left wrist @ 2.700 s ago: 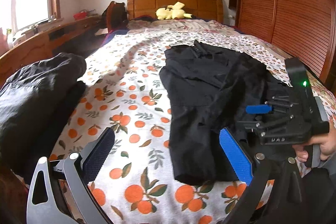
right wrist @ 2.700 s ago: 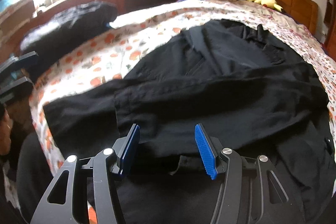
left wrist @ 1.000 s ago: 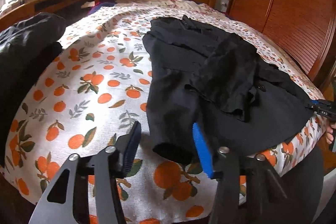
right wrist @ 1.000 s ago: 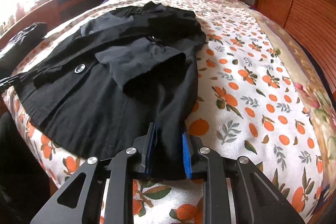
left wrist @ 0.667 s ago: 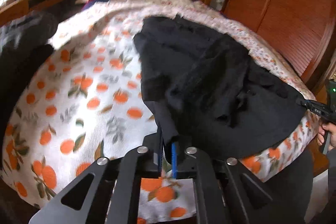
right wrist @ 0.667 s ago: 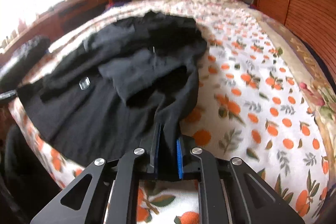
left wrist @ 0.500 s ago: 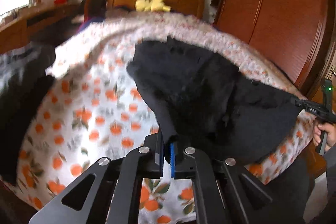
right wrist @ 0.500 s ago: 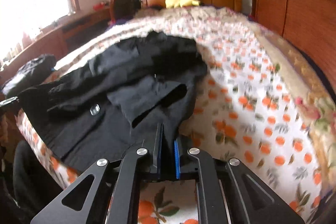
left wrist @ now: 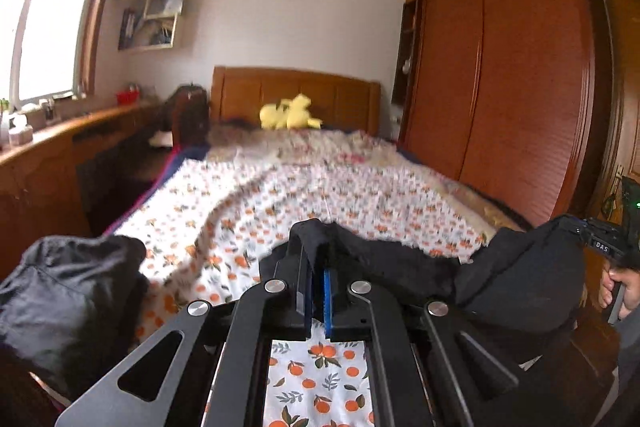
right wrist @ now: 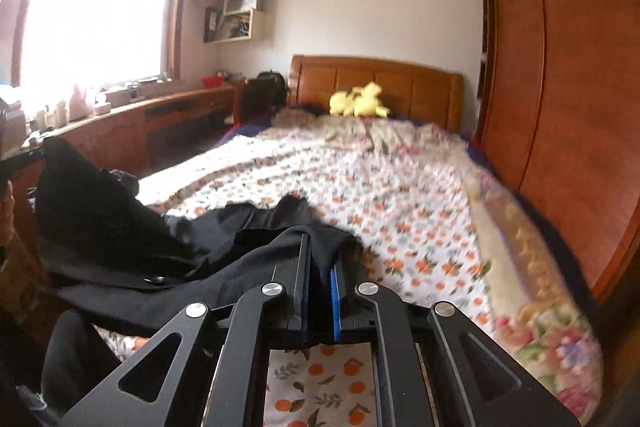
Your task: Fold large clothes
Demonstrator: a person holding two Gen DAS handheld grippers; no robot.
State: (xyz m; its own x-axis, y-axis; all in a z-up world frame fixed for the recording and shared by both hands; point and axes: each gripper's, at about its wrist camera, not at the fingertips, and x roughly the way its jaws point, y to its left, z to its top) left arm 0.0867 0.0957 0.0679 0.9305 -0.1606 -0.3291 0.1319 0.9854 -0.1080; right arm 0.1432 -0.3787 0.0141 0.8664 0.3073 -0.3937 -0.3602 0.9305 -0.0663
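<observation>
A large black coat (left wrist: 400, 267) hangs lifted above the orange-print bed (left wrist: 320, 195), stretched between both grippers. My left gripper (left wrist: 318, 267) is shut on one bottom corner, the cloth bunched over its fingertips. In the left wrist view the other gripper (left wrist: 600, 247) holds the far corner at the right edge, with a hand (left wrist: 624, 291) on it. My right gripper (right wrist: 319, 267) is shut on its corner of the black coat (right wrist: 160, 251), which sags to the left toward the other held corner (right wrist: 52, 151).
A second dark garment (left wrist: 68, 299) lies heaped at the bed's left foot. A yellow plush toy (left wrist: 290, 113) sits by the wooden headboard (left wrist: 296, 87). A wooden wardrobe (left wrist: 500, 87) lines the right side, a long wooden counter (right wrist: 120, 123) under the window the left.
Both grippers closed on the coat's bottom corners and rose sharply, lifting the coat's hem off the bed. The views tilted up from the bedspread to the room.
</observation>
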